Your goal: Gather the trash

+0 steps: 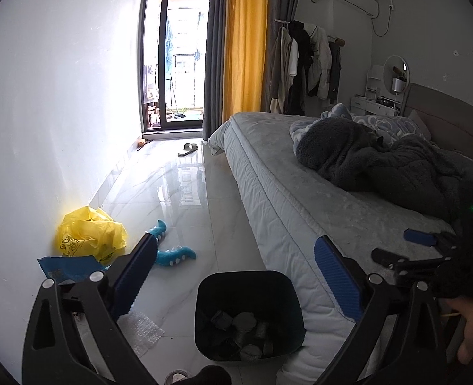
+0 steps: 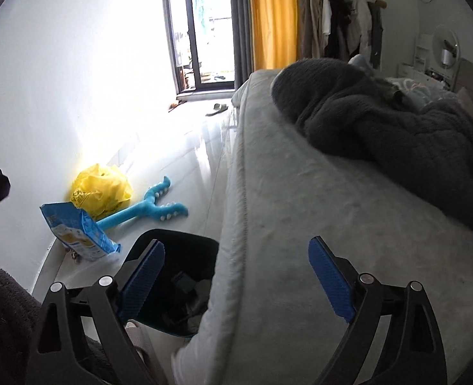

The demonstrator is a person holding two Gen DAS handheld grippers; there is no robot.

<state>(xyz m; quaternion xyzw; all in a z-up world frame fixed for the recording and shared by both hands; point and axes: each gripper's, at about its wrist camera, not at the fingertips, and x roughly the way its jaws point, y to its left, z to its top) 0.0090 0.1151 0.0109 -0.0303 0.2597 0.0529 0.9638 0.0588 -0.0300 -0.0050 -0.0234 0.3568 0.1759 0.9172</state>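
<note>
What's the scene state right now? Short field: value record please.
bin: dark trash bin on the floor beside the bed, crumpled pieces inside
loose on floor: yellow plastic bag, blue snack packet, bubble wrap
other: blue toy grabber, slipper
left gripper: open, empty
right gripper: open, empty

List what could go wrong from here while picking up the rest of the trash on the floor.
1. The blue toy grabber lies touching the yellow bag and blue packet; a grab could snag it.
2. The bubble wrap lies flat on glossy tile, so the fingers may slip off.
3. The bin stands tight against the mattress; a bump might tip it.
</note>
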